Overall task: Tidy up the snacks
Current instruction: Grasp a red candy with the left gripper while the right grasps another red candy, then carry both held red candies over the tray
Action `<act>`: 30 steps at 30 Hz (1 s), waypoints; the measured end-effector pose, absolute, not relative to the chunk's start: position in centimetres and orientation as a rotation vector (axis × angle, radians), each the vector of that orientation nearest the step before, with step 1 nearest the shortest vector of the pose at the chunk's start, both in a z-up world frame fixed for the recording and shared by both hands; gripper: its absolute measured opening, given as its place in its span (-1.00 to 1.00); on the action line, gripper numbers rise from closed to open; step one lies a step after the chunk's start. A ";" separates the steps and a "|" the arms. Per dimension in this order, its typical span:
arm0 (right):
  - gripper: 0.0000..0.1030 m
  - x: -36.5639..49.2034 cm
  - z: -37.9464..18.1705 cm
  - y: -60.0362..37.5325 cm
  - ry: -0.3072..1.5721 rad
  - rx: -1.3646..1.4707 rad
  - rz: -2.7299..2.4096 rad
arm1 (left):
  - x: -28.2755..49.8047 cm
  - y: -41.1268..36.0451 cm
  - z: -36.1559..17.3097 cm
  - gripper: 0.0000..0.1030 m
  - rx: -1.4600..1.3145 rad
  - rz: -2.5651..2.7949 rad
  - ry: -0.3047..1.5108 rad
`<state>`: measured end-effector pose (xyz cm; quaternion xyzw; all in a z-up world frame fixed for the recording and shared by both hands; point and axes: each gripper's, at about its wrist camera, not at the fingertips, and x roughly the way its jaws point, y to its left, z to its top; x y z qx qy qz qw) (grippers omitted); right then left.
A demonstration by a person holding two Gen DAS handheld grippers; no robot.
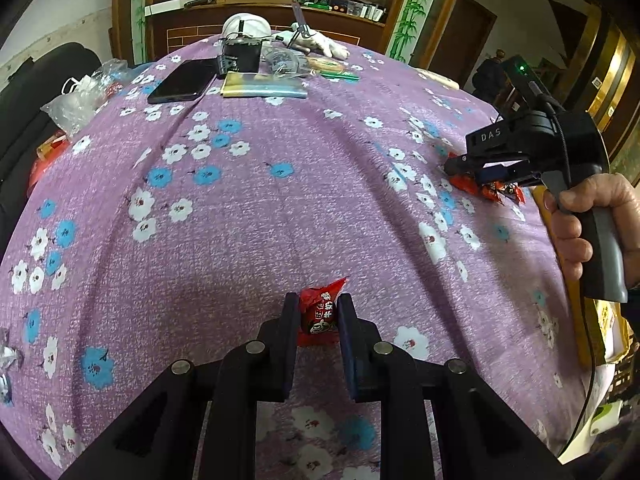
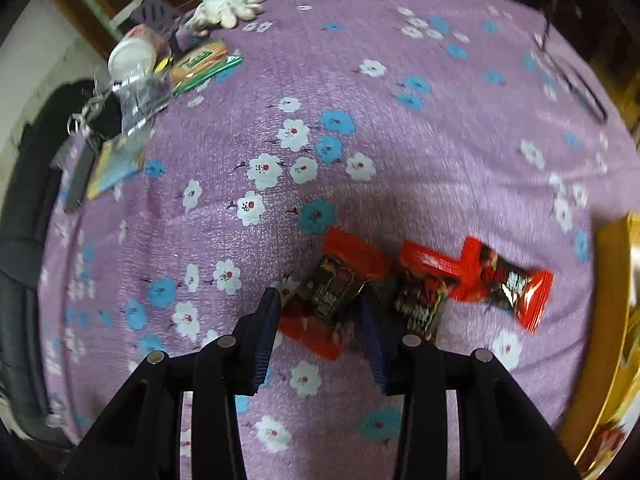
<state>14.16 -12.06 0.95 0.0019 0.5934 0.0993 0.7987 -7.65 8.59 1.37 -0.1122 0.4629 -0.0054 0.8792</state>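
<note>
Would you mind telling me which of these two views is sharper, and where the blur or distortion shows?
Left wrist view: sharp, print legible on the held red candy, tablecloth bulged by the fisheye. Right wrist view: motion-smeared, the three red snack packets soft, edges worst.

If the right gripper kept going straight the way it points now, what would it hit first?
Most likely the leftmost red snack packet of the three: it lies between the fingers of the right gripper, then the purple floral tablecloth under it. Remaining depth is unclear.

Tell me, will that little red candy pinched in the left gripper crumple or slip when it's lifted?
The red candy looks small and probably light. Its glossy wrapper may crinkle, and the loose twisted end should flop. The left gripper pinches its middle from both sides, so slipping seems unlikely, though shiny film can slide.
</note>
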 end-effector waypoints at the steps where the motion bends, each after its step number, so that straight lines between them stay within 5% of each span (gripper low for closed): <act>1: -0.39 14.1 0.9 -11.9 1.261 -0.025 0.209 | -7.7 8.7 1.4 -0.63 -0.235 -0.010 0.964; 6: -0.53 13.8 0.9 -12.1 1.244 -0.049 0.228 | -8.0 9.3 1.4 -0.63 -0.258 0.001 0.957; 30: -0.54 2.8 4.8 -13.6 1.187 0.112 0.553 | -6.7 6.7 3.9 -0.63 -0.255 0.008 0.915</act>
